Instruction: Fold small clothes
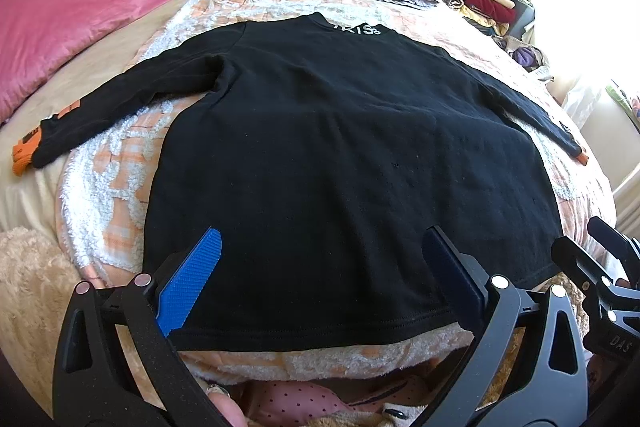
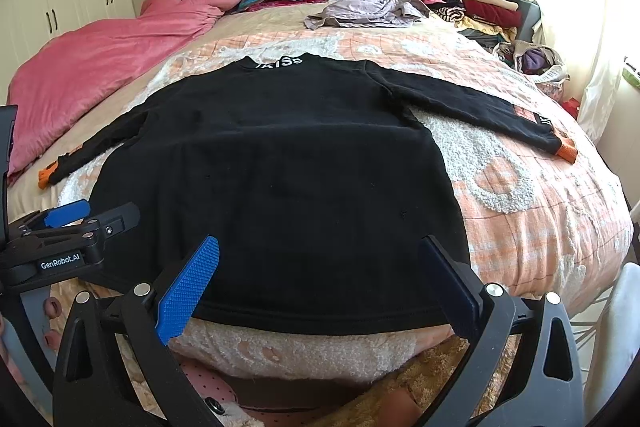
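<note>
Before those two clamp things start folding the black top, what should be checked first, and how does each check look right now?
1. Black top lies flat on the bed: ok, body smooth.
2. Both sleeves spread out to the sides: ok, orange cuffs clear of the body.
3. Left gripper open and empty: ok, fingers wide apart above the hem.
4. Right gripper open and empty: ok, same stance near the hem.
5. Room beyond the collar for the fold: ok, the loose grey garment lies well past it.
6. Anything trapped under the top: cannot tell.
</note>
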`<state>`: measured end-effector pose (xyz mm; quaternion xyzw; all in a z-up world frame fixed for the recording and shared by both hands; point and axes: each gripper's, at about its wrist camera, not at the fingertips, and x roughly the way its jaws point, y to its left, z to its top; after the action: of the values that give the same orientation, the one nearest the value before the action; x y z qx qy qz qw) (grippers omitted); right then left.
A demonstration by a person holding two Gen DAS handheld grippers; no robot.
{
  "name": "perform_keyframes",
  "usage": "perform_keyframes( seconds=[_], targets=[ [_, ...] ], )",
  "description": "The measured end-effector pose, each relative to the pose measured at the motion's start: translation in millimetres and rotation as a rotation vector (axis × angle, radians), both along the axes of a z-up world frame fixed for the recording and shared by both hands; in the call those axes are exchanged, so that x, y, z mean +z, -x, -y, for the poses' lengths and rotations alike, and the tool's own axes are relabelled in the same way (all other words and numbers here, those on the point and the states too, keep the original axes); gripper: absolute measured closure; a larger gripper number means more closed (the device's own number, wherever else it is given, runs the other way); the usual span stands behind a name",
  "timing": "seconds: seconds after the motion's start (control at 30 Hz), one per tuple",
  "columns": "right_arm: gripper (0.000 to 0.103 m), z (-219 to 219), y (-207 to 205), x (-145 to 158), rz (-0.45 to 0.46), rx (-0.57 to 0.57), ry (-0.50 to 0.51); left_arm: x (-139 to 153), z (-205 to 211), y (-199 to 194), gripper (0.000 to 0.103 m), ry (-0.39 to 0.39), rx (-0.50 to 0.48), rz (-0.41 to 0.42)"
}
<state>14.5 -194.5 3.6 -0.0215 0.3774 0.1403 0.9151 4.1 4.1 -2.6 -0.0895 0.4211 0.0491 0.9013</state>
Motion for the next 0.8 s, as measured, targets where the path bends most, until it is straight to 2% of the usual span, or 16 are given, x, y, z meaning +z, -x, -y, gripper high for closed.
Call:
perform_keyframes(
  seconds=[0.8],
  targets=[
    [0.004, -3.1, 0.9, 2.9, 0.014, 0.002, 0.002, 1.3, -0.2, -0.8, 0.008, -0.003, 0.003, 0.001]
  ],
)
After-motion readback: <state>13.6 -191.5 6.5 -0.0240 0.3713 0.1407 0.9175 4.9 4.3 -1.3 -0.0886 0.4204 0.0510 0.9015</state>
